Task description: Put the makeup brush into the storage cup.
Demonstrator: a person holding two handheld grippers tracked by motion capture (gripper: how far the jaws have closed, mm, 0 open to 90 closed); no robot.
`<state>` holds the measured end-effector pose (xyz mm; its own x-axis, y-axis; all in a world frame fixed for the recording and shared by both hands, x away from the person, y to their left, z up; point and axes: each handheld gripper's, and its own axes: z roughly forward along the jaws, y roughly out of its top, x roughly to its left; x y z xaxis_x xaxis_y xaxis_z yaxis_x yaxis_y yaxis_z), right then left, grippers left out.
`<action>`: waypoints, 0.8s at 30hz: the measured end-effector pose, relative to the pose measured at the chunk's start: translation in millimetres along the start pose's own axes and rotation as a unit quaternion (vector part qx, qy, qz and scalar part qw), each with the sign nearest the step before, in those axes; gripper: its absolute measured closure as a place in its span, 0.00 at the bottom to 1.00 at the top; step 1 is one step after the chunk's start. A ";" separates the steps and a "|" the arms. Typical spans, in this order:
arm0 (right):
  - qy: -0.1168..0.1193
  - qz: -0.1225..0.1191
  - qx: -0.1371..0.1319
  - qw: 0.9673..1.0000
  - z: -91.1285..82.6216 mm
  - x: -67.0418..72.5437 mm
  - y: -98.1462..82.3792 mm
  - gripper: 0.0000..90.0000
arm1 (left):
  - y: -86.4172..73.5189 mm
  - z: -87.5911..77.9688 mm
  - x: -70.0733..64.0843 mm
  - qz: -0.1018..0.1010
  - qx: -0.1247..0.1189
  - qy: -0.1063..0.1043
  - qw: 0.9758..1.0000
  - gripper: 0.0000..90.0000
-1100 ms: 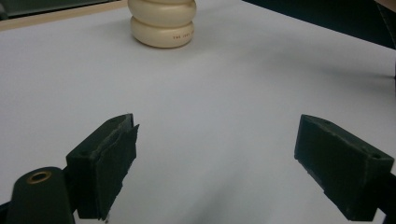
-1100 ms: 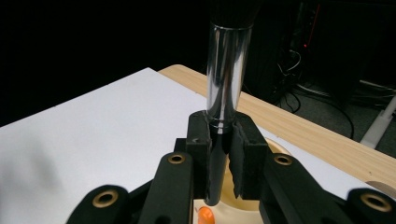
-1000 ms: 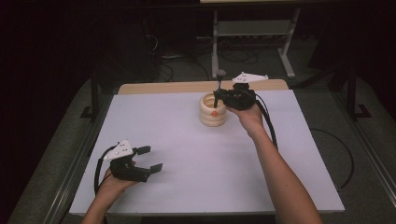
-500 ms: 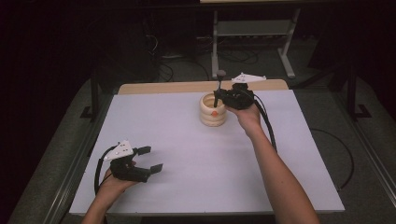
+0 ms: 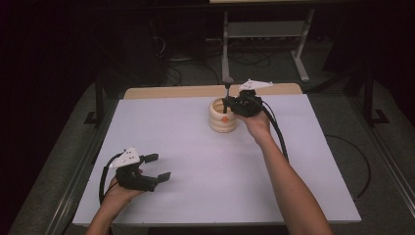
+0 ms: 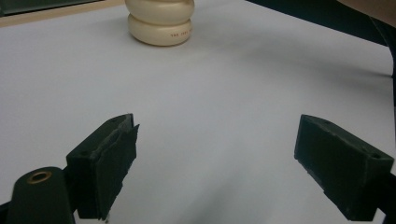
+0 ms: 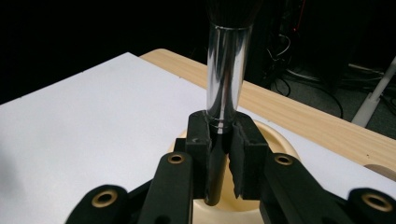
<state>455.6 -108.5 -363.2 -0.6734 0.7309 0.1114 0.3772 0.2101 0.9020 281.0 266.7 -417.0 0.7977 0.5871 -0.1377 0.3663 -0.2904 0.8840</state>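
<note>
Brush (image 7: 228,70) with a shiny silver ferrule and a dark handle stands upright, clamped between the two black jaws of the right gripper (image 7: 223,140), which press against its handle from both sides just below the ferrule. Dark bristles rise from the ferrule at the top edge of the right gripper view. The lower end of the handle hangs over the open mouth of a cream-coloured, ribbed holder (image 5: 222,116); whether it touches the inside I cannot tell. In the high view the brush (image 5: 227,93) rises above the holder's rim, with the right gripper (image 5: 229,104) just beside the holder, at its right and far side, carried by the person's right hand (image 5: 254,122).

The holder stands on the white table (image 5: 195,147), towards the far edge and a little right of the middle, and bears a small orange mark on its front.

Well apart from all this, near the front left corner of the table, the left gripper (image 5: 159,166) rests in the person's left hand with its jaws spread wide and nothing between them; the left gripper view shows the holder (image 6: 161,23) far ahead.
</note>
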 end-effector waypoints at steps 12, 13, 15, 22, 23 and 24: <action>-0.008 -0.011 0.021 1.000 8.3 1.4 -5.7 0.86 | -0.2 0.9 -1.3 -0.007 -0.006 -0.001 1.000 0.14; -0.010 -0.010 0.024 1.000 8.8 1.6 -6.2 0.86 | -0.2 1.1 -1.3 -0.007 -0.006 -0.001 1.000 0.14; -0.010 -0.008 0.028 1.000 9.7 1.6 -7.1 0.86 | -0.2 1.2 -1.4 -0.007 -0.007 -0.002 1.000 0.14; -0.012 -0.005 0.024 1.000 9.7 -0.3 -7.2 0.41 | -0.3 1.5 -0.9 -0.004 -0.006 -0.002 1.000 0.14; -0.013 -0.006 0.024 1.000 8.8 -0.5 -6.9 0.37 | -0.3 1.5 -1.0 -0.004 -0.006 -0.002 1.000 0.14; -0.011 -0.005 0.021 1.000 7.7 -0.6 -6.5 0.33 | -0.2 1.4 -1.0 -0.004 -0.006 -0.002 1.000 0.14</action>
<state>458.5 -105.3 -372.4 -0.6630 0.7427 0.0937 0.3981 0.2437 0.8844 280.8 265.1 -417.6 0.7964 0.5868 -0.1463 0.3674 -0.2773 0.8878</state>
